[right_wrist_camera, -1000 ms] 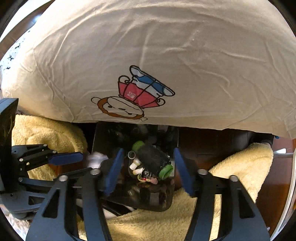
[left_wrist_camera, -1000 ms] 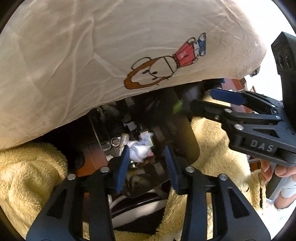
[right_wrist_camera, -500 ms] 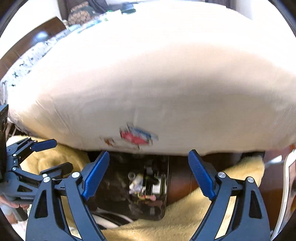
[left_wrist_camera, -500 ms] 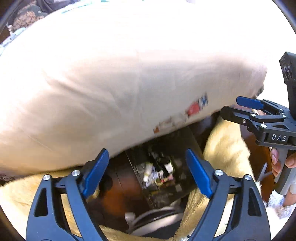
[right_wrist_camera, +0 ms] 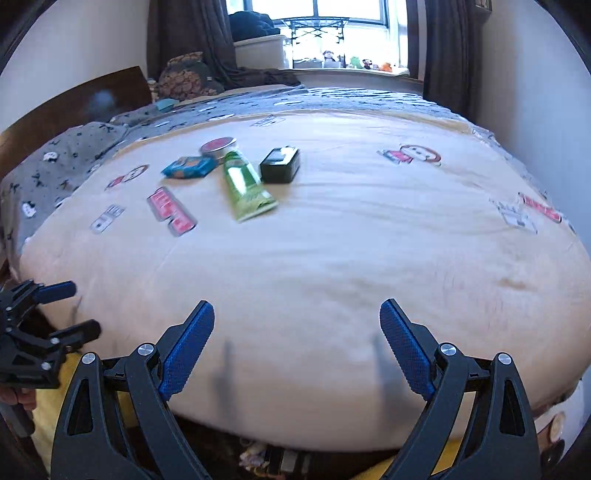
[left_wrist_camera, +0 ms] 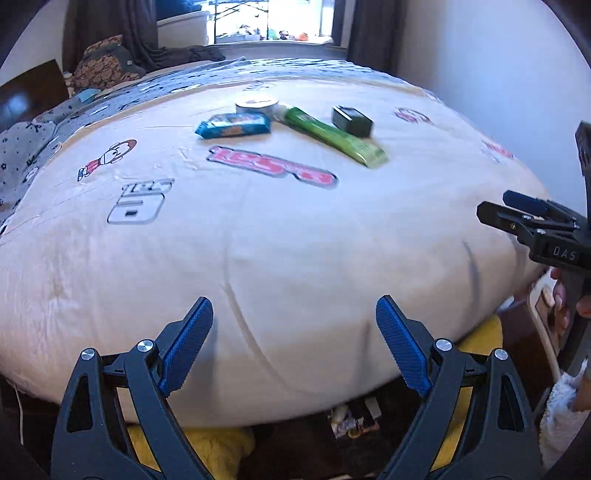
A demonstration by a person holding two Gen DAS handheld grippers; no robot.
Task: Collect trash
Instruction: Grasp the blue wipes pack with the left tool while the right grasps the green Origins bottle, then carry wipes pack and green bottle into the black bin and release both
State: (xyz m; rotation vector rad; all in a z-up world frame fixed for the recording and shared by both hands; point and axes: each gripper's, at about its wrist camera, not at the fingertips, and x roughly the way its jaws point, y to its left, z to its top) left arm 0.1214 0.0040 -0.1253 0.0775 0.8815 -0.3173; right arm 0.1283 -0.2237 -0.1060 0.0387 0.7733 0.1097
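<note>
Two hand-held grippers hang over the near edge of a bed (left_wrist_camera: 280,240) spread with a cream blanket printed with cartoon figures and lettering. The left gripper (left_wrist_camera: 293,341) stands wide, its blue pads (left_wrist_camera: 186,345) well apart with only blanket showing between them; the right gripper (right_wrist_camera: 297,345) is likewise spread, its jaws just widening a little more, nothing between them. In the left wrist view the right gripper (left_wrist_camera: 517,210) juts in at three o'clock, fingers of the person's hand (left_wrist_camera: 569,306) wrapped round its handle; in the right wrist view the left gripper (right_wrist_camera: 62,310) shows at nine o'clock, also gaping. The trash lies in a loose cluster on the far half of the bed, toward twelve o'clock from the left gripper and eleven o'clock from the right: a blue snack wrapper (left_wrist_camera: 233,125), a round tin (left_wrist_camera: 257,105) just behind it, a green tube (left_wrist_camera: 334,134) lying at a slant with its cap end near the tin, and a small black box (left_wrist_camera: 351,120) just beside the tube at its two o'clock. At six o'clock, below the hanging blanket edge, a dark bin (left_wrist_camera: 354,421) with bits of litter in it sits between folds of yellow fleece (left_wrist_camera: 218,443). A grey patterned quilt (right_wrist_camera: 74,155) covers the bed's far left, and a bright window (right_wrist_camera: 325,33) flanked by dark curtains fills the back wall.
</note>
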